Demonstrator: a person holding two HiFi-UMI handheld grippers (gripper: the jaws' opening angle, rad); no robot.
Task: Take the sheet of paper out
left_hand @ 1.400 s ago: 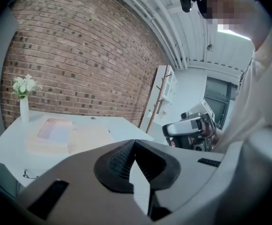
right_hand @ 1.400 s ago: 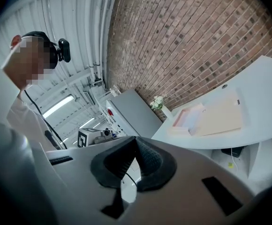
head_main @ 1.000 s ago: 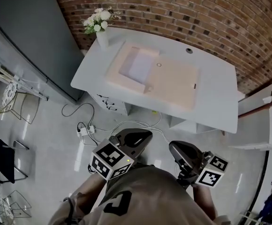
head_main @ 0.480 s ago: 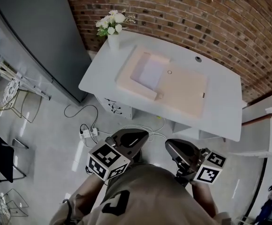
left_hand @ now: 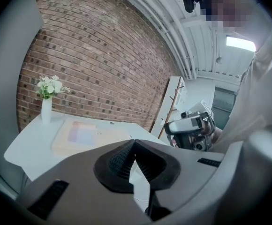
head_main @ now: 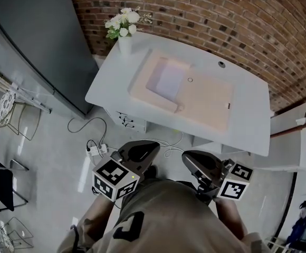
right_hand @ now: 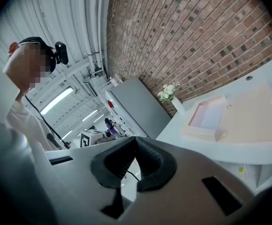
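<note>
Pressed together, empty: left tool (head_main: 140, 149), right tool (head_main: 192, 159). Well short of tabletop (head_main: 248, 123), sheet of paper (head_main: 169, 81) lying in pink tray (head_main: 208, 101).

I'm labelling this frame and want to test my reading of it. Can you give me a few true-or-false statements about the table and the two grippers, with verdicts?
1. The pale lilac sheet of paper lies in the flat pale-pink case on the white table. True.
2. The left gripper grips the sheet. False: its jaws are together on nothing, and it is short of the table.
3. The right gripper is shut and empty. True.
4. The white vase of white flowers stands at the table's edge nearest the person. False: it stands at a far corner, by the red brick wall.
</note>
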